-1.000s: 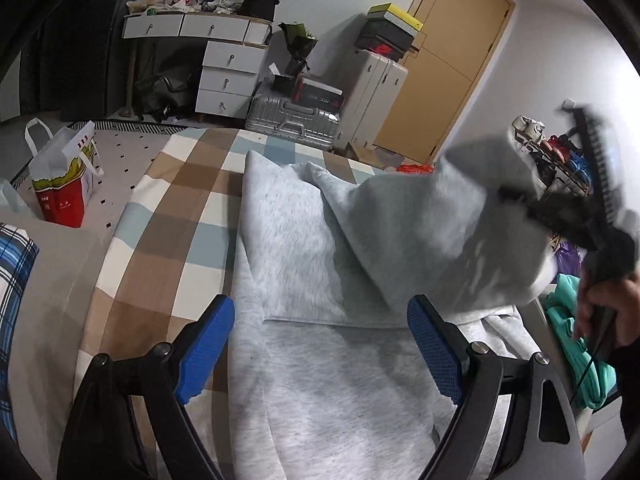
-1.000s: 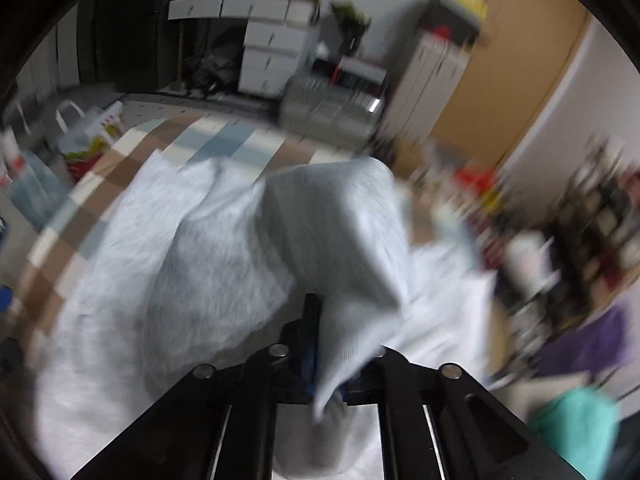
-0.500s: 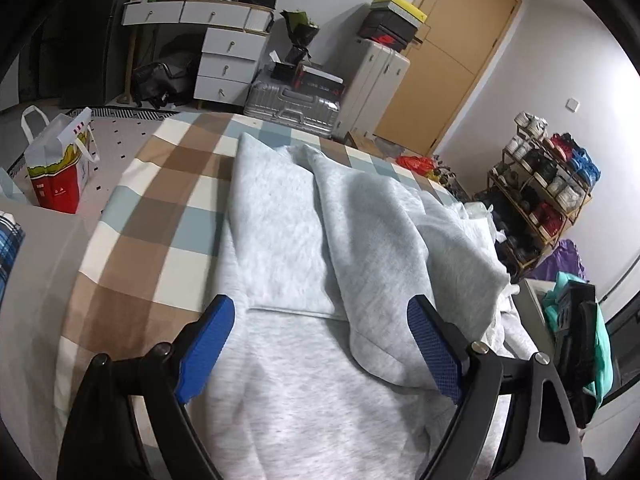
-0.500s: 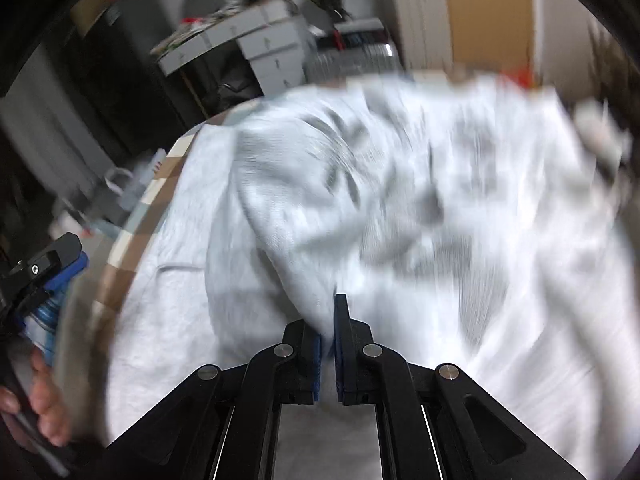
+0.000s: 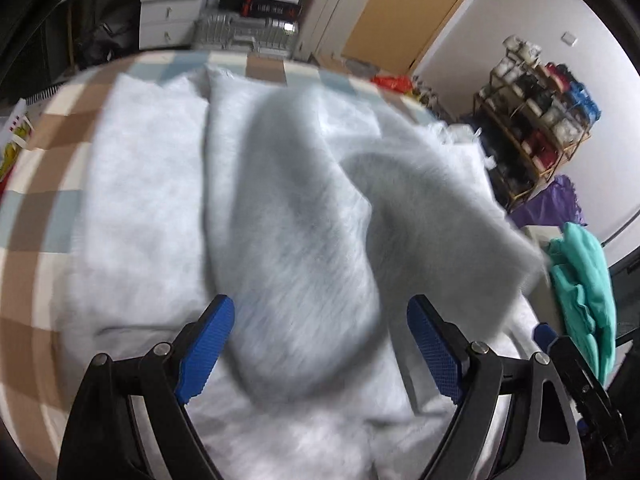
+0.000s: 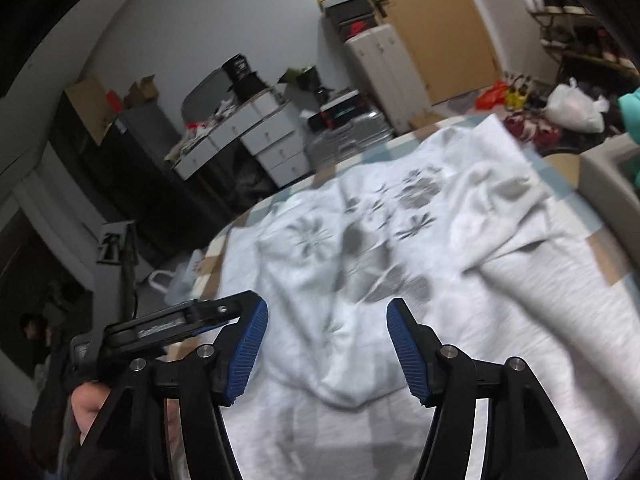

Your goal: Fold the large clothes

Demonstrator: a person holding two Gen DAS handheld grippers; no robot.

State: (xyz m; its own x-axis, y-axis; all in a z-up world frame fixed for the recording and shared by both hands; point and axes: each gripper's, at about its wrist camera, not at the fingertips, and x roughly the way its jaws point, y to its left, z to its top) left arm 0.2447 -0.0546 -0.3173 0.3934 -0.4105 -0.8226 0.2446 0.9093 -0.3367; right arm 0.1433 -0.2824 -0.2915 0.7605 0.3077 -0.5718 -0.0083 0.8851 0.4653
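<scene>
A large light grey garment (image 5: 152,184) lies spread over the checked bed cover (image 5: 36,184), with a flap (image 5: 304,216) folded across its middle. My left gripper (image 5: 320,344) hovers low over that flap, wide open, with nothing pinched. In the right wrist view the same garment (image 6: 460,280) shows a faint grey flower print. My right gripper (image 6: 326,344) is above it with its jaws opening, and no cloth sits between the pads. The left gripper (image 6: 180,320), held by a hand (image 6: 86,400), shows at the left of that view.
A shoe rack (image 5: 532,120) stands against the right wall, a teal garment (image 5: 584,288) lies beside the bed, and a silver suitcase (image 5: 244,32) and white drawers (image 6: 272,140) stand beyond the far edge. A wooden door (image 6: 440,28) is behind. A white bag (image 6: 576,108) lies on the floor.
The right gripper, earlier shut on a lifted grey flap, brought it down across the garment and opened off it. The left gripper moved forward and lower over the cloth.
</scene>
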